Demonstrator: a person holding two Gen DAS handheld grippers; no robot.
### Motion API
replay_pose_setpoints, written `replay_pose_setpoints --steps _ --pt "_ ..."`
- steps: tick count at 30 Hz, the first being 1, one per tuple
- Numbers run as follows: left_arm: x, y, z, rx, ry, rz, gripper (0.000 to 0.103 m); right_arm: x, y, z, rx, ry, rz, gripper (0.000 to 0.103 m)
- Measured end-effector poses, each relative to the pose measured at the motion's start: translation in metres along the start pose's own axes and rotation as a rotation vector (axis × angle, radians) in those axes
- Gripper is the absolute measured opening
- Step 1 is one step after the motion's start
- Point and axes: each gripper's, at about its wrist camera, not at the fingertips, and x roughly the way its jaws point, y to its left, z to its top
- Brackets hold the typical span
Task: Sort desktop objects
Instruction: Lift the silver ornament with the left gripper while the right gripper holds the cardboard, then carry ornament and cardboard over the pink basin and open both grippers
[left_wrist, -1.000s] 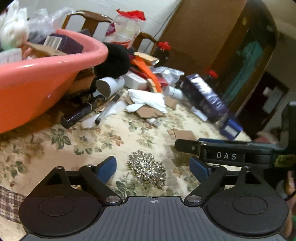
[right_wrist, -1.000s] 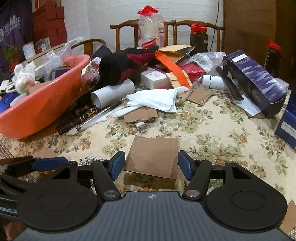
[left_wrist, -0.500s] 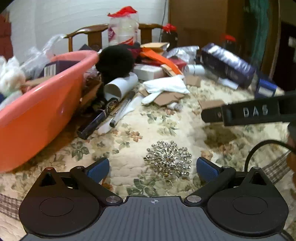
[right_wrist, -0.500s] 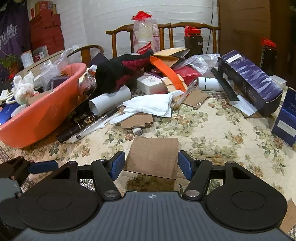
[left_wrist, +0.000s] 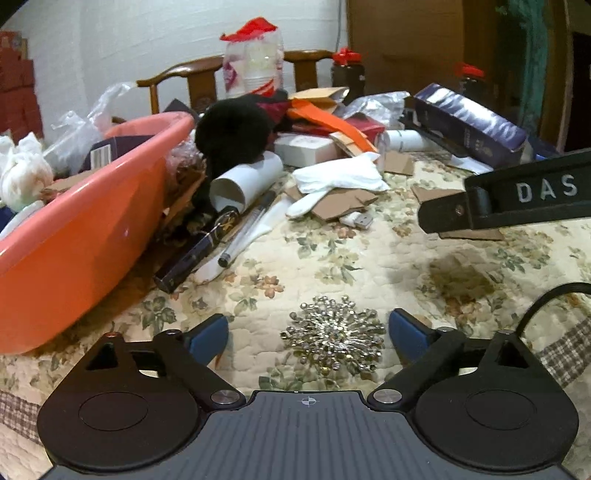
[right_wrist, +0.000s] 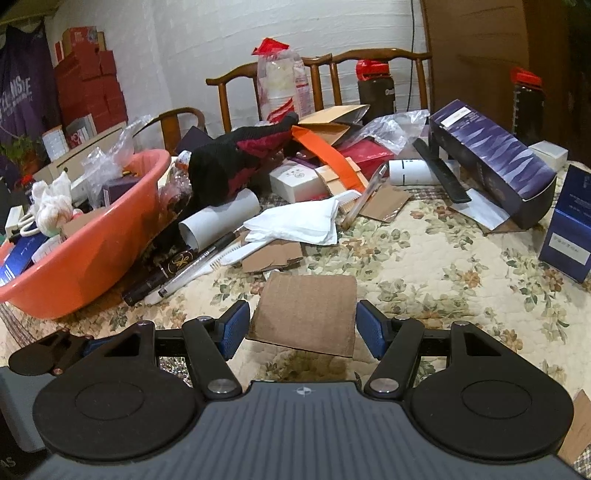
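A silver rhinestone brooch (left_wrist: 334, 338) lies on the floral tablecloth between the blue pads of my left gripper (left_wrist: 308, 334), which is open around it. My right gripper (right_wrist: 301, 325) is open, with a square brown cardboard piece (right_wrist: 306, 312) between its pads, its front edge slightly off the cloth. An orange basin (left_wrist: 74, 236) holding boxes and white cloth stands at the left; it also shows in the right wrist view (right_wrist: 92, 236). The right gripper's arm marked DAS (left_wrist: 517, 192) crosses the left wrist view.
Against the basin lie a black pen (left_wrist: 199, 251), a clear pen (left_wrist: 243, 236) and a white tube (left_wrist: 245, 181). Behind are a white glove (right_wrist: 295, 221), cardboard scraps, a black and red cloth (right_wrist: 240, 158), boxes, a dark blue box (right_wrist: 491, 162), a comb (right_wrist: 441, 175) and chairs.
The left gripper has levelled out and drawn a little nearer the brooch. The right gripper has edged forward over the cardboard piece. Both stay open.
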Motion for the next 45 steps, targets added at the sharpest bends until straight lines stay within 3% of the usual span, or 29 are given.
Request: replay_pose_setpoints --steps 2,3,4,12,21,37,45 --pt "-0.003 -0.001 0.0 -0.004 -0.003 -0.026 0.073 -0.001 0.0 0.0 0.003 -0.005 0.001 0.069" --pt "-0.006 -0.004 -0.001 0.008 -0.009 -0.023 0.07 -0.001 0.0 0.0 0.004 -0.007 0.001 0.069" --pt "-0.008 -0.007 -0.001 0.021 -0.013 -0.021 0.06 -0.002 0.0 0.0 0.005 -0.01 -0.001 0.069" --pt "-0.013 0.004 -0.002 -0.003 0.021 -0.055 0.061 -0.002 -0.001 0.0 0.014 -0.009 0.003 0.069" --pt "-0.016 0.002 -0.001 -0.014 -0.003 -0.048 0.06 -0.003 -0.001 0.001 0.011 -0.009 0.009 0.069" --pt "-0.052 0.008 0.024 -0.004 -0.125 0.0 0.06 0.006 0.003 -0.003 -0.023 0.013 -0.063 0.069" --pt "-0.07 0.009 0.045 0.014 -0.18 0.017 0.06 0.008 0.012 -0.005 -0.051 0.043 -0.008 0.069"
